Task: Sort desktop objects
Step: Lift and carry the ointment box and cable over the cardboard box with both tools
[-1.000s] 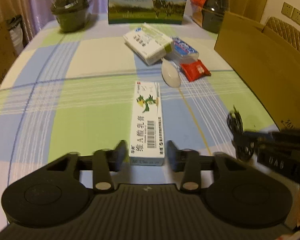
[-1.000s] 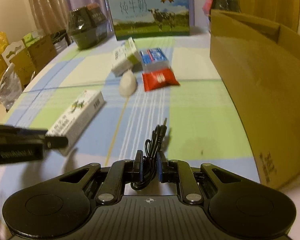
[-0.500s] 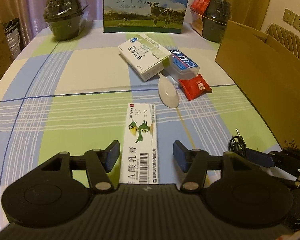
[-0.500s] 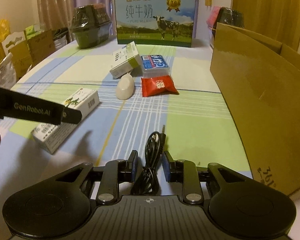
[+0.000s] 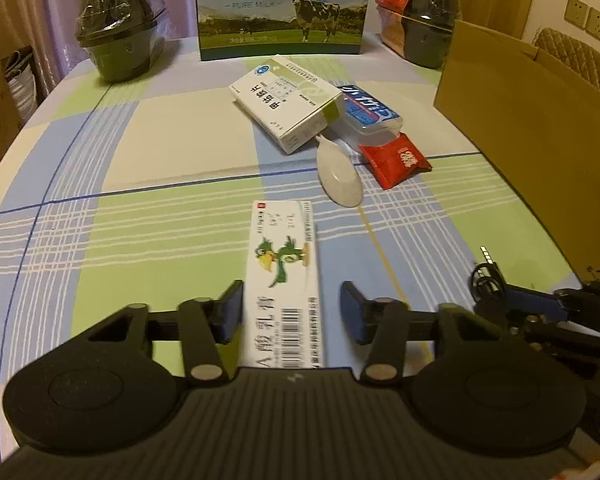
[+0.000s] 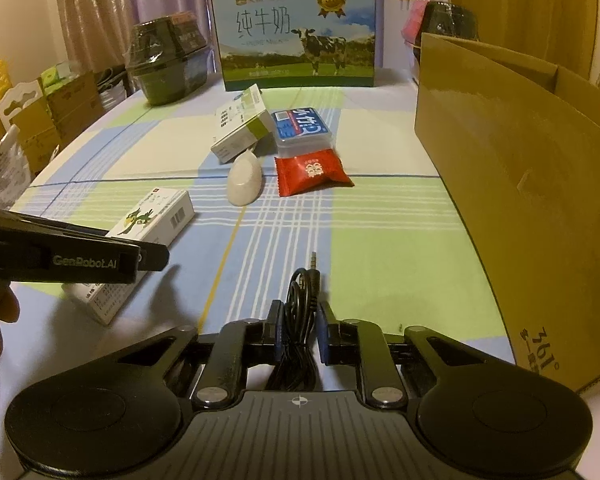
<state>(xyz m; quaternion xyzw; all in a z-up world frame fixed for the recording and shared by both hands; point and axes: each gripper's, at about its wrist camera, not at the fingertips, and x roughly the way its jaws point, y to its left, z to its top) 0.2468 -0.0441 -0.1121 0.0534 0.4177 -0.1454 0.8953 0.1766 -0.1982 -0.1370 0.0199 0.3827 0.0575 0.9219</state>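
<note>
Ointment carton [image 5: 284, 276], long and white with a green bird logo, lies flat on the checked counter [image 5: 100, 208] between the spread fingers of my left claw [image 5: 292, 306]. That claw is open and straddles the carton's narrow width, so I judge it is lined up to close on the two long sides. My right claw [image 6: 299, 330] sits low over the counter, its fingers hard against a coiled black audio cable [image 6: 300, 312] whose plug points forward; I cannot tell whether it grips or merely brackets the coil. An open cardboard box [image 6: 512, 200] stands just to the right, probably the sorting bin. Farther back, a medicine box [image 5: 286, 102], white spoon [image 5: 340, 178] and red snack packet [image 5: 396, 158] wait in a cluster.
</note>
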